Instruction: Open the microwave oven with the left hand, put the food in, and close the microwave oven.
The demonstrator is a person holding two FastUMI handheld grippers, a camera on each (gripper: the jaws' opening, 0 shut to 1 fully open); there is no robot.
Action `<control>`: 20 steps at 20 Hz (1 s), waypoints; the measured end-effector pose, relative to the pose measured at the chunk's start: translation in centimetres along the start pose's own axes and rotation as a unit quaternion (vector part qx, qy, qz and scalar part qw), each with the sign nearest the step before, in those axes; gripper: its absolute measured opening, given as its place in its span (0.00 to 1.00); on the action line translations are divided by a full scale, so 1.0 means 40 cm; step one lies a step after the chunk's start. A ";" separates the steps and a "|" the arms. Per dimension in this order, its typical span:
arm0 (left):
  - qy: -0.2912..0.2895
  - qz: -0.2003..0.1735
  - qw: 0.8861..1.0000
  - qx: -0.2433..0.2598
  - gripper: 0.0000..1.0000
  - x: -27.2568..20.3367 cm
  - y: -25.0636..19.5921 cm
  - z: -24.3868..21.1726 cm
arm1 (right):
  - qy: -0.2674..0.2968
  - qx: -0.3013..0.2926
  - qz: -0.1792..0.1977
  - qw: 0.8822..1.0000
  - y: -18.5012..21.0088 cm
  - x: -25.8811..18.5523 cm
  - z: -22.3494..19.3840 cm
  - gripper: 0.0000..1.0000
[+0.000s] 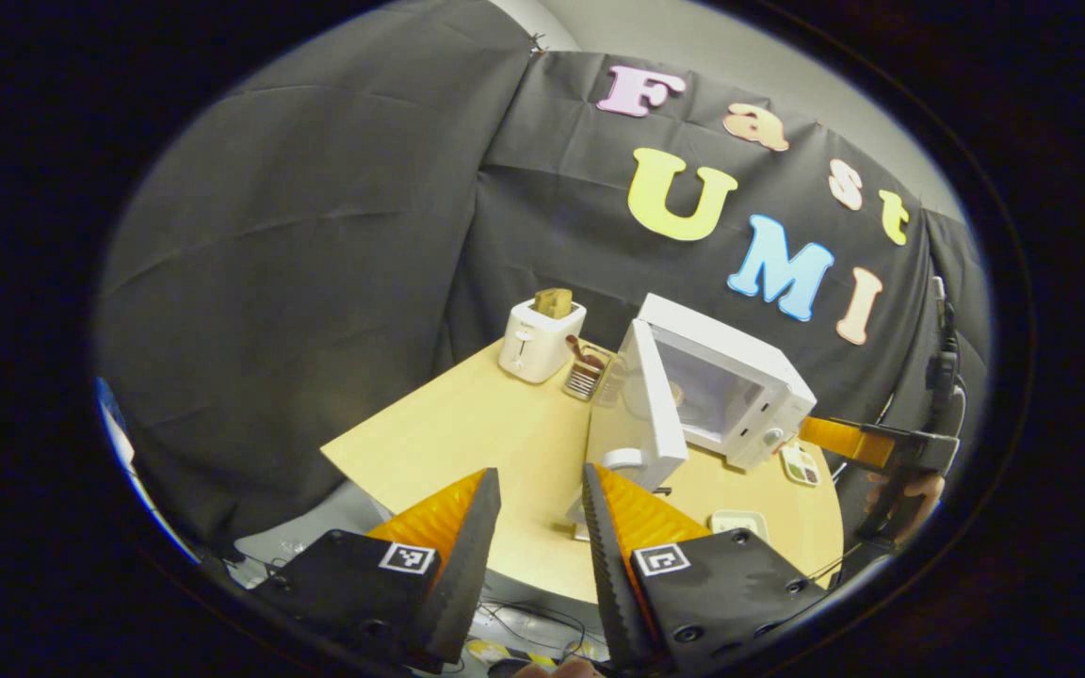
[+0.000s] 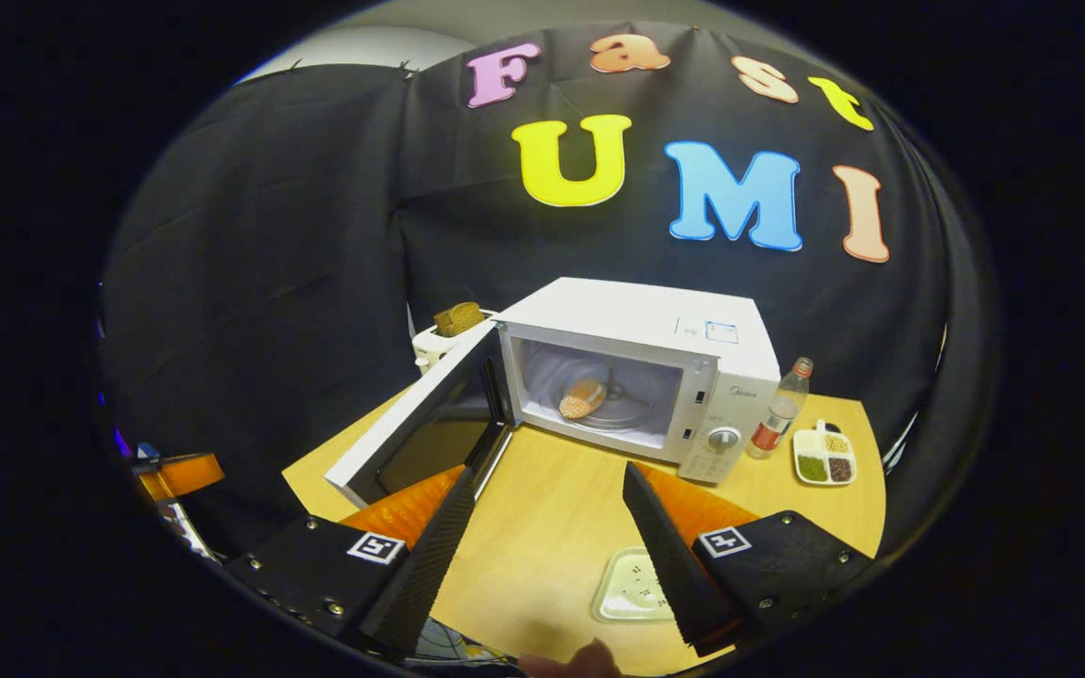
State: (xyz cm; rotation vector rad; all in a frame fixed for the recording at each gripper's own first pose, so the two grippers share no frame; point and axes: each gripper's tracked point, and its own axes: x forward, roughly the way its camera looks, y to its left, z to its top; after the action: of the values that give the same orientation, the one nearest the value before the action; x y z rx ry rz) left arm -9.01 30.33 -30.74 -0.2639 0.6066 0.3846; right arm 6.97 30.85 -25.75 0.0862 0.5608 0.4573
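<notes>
Microwave [image 2: 637,377] stands open on the table [image 2: 552,508], food [image 2: 584,397] already on the turntable inside; only closing is left. Left gripper [image 1: 542,527] spread wide, empty, the door [image 1: 653,405] just ahead of its tips. Right gripper [image 2: 542,532] also wide, empty, well back from the cavity.

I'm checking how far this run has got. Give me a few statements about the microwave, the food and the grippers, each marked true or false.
1. The microwave door is open. True.
2. The food lies inside on the turntable. True.
3. The right gripper grips the food. False: it is open and holds nothing.
4. The left gripper is clamped on the door. False: it is open, back from it.
5. A bottle stands beside the microwave. True.
</notes>
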 end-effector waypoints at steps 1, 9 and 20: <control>0.004 0.006 1.000 -0.002 0.68 -0.004 -0.003 -0.020 | -0.006 -0.006 0.010 1.000 0.001 -0.015 0.007 0.98; 0.013 0.052 0.998 0.014 0.69 0.021 -0.107 -0.079 | -0.038 -0.014 0.049 0.998 -0.110 -0.125 0.002 0.98; 0.098 -0.050 0.986 0.127 0.62 0.440 -0.044 -0.133 | -0.070 0.036 -0.056 0.995 -0.173 -0.165 -0.011 0.98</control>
State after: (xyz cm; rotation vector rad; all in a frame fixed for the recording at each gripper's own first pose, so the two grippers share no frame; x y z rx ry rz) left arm 2.36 31.69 -45.25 -0.0867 0.8240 0.1818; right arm 4.53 21.72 -24.26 0.1537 0.4418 0.3183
